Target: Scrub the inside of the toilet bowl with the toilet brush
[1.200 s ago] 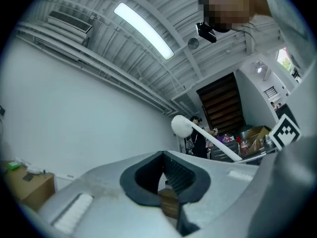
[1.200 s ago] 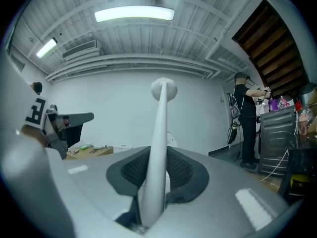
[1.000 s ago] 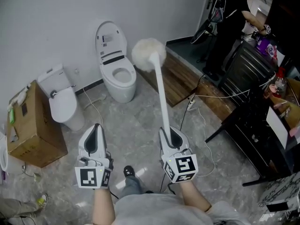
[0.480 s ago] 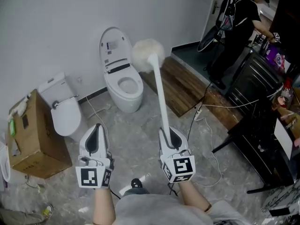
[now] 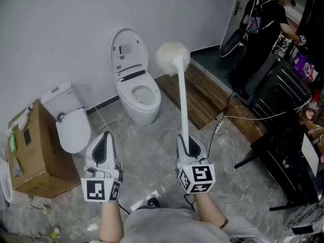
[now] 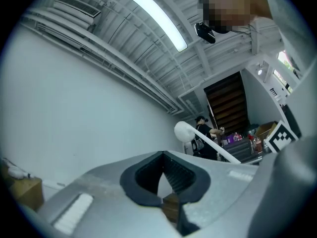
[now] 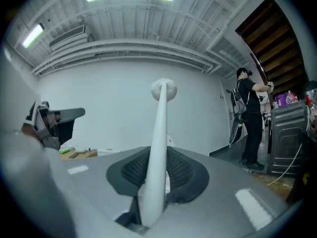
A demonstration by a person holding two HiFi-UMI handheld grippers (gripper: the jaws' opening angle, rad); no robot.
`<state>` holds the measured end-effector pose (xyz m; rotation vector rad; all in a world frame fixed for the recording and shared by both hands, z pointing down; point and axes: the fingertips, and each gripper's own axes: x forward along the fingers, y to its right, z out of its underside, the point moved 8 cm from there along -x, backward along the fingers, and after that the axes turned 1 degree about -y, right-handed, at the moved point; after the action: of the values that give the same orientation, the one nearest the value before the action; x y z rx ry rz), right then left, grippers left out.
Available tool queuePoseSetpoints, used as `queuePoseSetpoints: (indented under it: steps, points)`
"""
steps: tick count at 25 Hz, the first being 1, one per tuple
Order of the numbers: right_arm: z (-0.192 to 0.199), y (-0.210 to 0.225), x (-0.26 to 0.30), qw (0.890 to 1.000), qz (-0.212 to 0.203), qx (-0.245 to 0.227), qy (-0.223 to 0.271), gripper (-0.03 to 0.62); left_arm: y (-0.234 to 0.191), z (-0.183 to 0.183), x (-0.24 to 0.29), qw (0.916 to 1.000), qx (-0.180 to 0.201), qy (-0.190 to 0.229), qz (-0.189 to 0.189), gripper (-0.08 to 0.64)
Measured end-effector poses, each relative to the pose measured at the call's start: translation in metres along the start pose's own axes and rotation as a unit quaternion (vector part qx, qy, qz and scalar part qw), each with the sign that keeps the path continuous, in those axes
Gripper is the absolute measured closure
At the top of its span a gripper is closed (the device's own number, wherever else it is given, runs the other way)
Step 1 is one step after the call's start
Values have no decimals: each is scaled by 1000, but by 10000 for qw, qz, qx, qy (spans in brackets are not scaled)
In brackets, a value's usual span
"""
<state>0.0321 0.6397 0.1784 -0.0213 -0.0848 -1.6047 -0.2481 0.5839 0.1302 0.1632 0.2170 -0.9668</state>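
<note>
A white toilet (image 5: 137, 96) with its lid raised stands against the wall, its bowl open and apart from both grippers. My right gripper (image 5: 189, 149) is shut on the lower end of the white toilet brush handle (image 5: 183, 110). The brush stands almost upright, its fluffy white head (image 5: 172, 57) held high in the air to the right of the toilet. In the right gripper view the handle (image 7: 157, 152) runs up from between the jaws to the brush head (image 7: 163, 89). My left gripper (image 5: 104, 144) is shut with nothing in it; from its own view the brush head (image 6: 184, 131) shows at the right.
A second white toilet (image 5: 72, 125) with its lid down stands at the left beside a cardboard box (image 5: 31, 148). A wooden platform (image 5: 205, 92) lies right of the toilet. Cables (image 5: 223, 130) trail over the marble floor. A person (image 5: 264, 27) stands by a black cabinet (image 5: 283, 92) at the far right.
Both toilets have drifted right and nearer in the head view. The brush, still upright in my right gripper, has shifted slightly right. The left gripper stays as before.
</note>
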Motion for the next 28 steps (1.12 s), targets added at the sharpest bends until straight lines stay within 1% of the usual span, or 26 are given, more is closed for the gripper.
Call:
queuePoseSetpoints:
  steps: [6, 11, 16, 20, 28]
  points:
    - [-3, -5, 15, 9999, 9, 91, 54, 506, -18, 16, 17, 9998, -159, -36, 63, 557]
    - [-2, -1, 30, 9998, 66, 181, -29, 506, -26, 23, 31, 9997, -218, -8, 127, 557]
    - [-5, 1, 60, 9999, 6, 106, -38, 506, -44, 31, 48, 9994, -320, 100, -18, 558]
    - [-9, 8, 93, 9999, -96, 73, -17, 506, -55, 34, 72, 9993, -189, 312, -105, 558]
    - [-21, 36, 172, 9995, -319, -28, -9, 506, -72, 45, 140, 9989, -69, 310, -341, 558]
